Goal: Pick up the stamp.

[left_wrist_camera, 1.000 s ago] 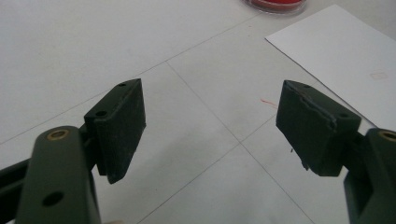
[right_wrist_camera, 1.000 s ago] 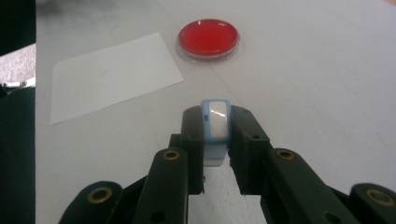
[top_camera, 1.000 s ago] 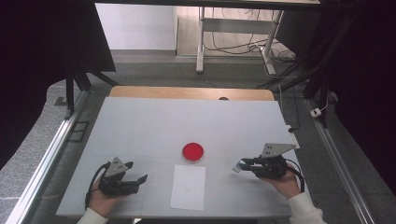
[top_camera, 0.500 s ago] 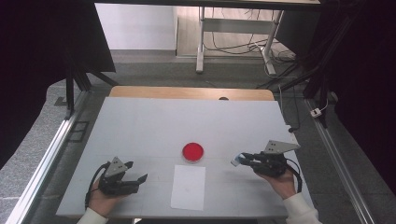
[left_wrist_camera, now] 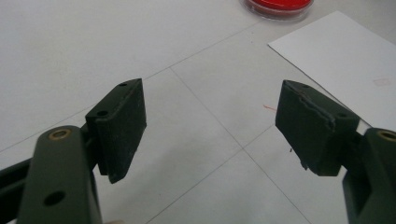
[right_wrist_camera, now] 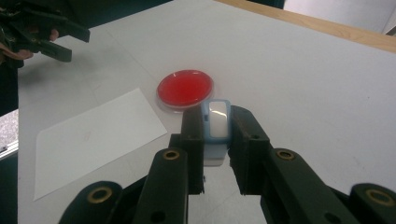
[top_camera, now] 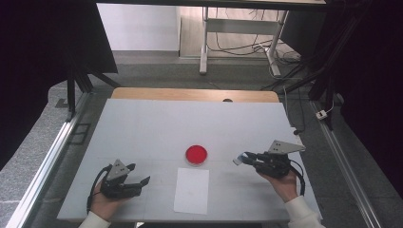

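A round red dish [top_camera: 196, 154] [left_wrist_camera: 278, 5] [right_wrist_camera: 185, 88] sits near the middle of the white table [top_camera: 190, 118]. Just in front of it lies a white sheet of paper [top_camera: 191, 190] [left_wrist_camera: 345, 70] [right_wrist_camera: 93, 140]. My right gripper [top_camera: 243, 159] [right_wrist_camera: 215, 135] is to the right of the dish, shut on a small blue-and-white block [top_camera: 237, 161] [right_wrist_camera: 215, 119] that points toward the dish. My left gripper [top_camera: 139, 173] [left_wrist_camera: 210, 121] [right_wrist_camera: 77, 45] rests left of the paper, open, with bare table between its jaws.
A wooden strip [top_camera: 195, 94] runs along the table's far edge. Metal rails [top_camera: 43, 175] flank the table on both sides. Beyond the far edge stand a desk frame and cables on the floor [top_camera: 237, 42]. A faint red mark [left_wrist_camera: 383, 82] shows on the paper.
My right gripper has shifted a little forward and left toward the red dish, still holding the block. The left gripper has stayed where it was.
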